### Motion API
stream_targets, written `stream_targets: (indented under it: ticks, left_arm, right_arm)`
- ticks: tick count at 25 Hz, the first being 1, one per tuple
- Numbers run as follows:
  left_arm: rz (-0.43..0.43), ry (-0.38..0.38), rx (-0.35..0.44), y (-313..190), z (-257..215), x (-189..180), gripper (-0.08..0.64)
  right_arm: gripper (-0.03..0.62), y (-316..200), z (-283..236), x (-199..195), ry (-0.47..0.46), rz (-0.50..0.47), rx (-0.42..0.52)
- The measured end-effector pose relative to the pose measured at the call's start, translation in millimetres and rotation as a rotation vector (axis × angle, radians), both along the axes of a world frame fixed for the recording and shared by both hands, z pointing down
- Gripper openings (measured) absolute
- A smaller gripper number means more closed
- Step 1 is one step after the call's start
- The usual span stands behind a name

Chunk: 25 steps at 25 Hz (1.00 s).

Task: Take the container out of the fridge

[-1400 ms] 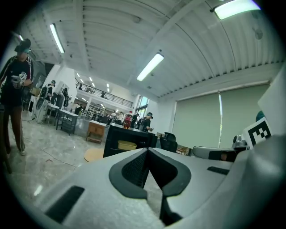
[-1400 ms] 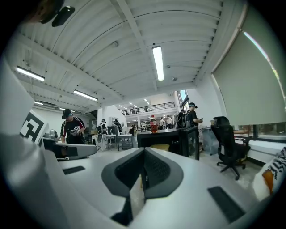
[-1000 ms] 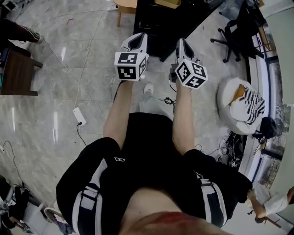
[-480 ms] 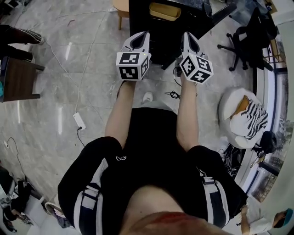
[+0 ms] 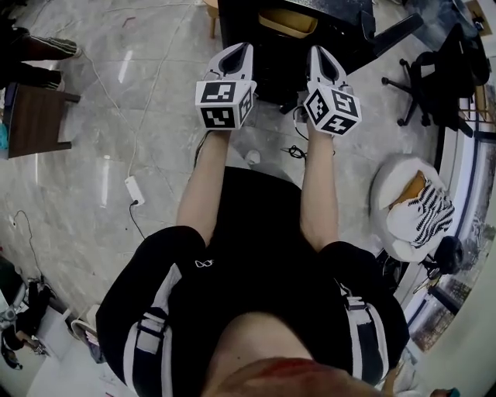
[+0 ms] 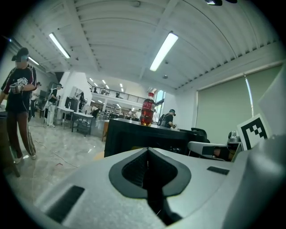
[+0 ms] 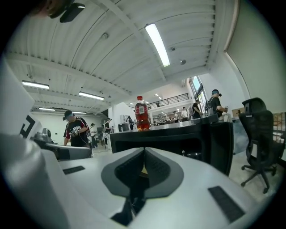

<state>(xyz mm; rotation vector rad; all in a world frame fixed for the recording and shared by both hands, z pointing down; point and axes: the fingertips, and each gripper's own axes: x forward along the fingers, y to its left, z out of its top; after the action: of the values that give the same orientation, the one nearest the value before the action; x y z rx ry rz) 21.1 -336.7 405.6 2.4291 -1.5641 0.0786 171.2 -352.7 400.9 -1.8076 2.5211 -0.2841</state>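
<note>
**Approach to the fridge.** The left tool (image 5: 236, 53) and right tool (image 5: 322, 56) are held side by side, both pointing at the low black fridge (image 5: 273, 54). Its door (image 5: 391, 31) appears swung open to the right. Each tool has its jaws pressed together with nothing between them, probably because no grasp is due yet. The yellowish container (image 5: 288, 21) sits inside the open compartment, beyond the tool tips and untouched. A red bottle (image 7: 142, 113) stands on the fridge top, clear of the opening.
</note>
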Motion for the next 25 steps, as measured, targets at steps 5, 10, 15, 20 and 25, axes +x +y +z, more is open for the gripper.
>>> stream_targets:
  ticks: [5,10,15,20,25]
  left_arm:
    - [0.023,-0.019,-0.029,-14.6,10.9,10.6,0.009]
    - [0.037,-0.02,-0.042,-23.8,15.7,16.6,0.009]
    - [0.035,-0.018,-0.047,-26.4,19.4,17.2,0.009]
    - [0.014,0.0,-0.073,-31.8,27.4,3.5,0.009]
    - [0.001,0.01,-0.089,-37.2,32.0,-17.1,0.009]
  right_arm:
    - [0.012,-9.0,5.2,-7.6,0.276,-0.078,0.001]
    - [0.014,-19.8,16.0,-27.4,0.487,-0.205,-0.023]
    - [0.014,-38.8,49.5,-38.9,0.633,-0.293,-0.078]
    - [0.014,-68.5,64.3,-44.7,0.788,-0.329,-0.097]
    - [0.014,-89.4,83.9,-62.8,0.964,-0.397,-0.115]
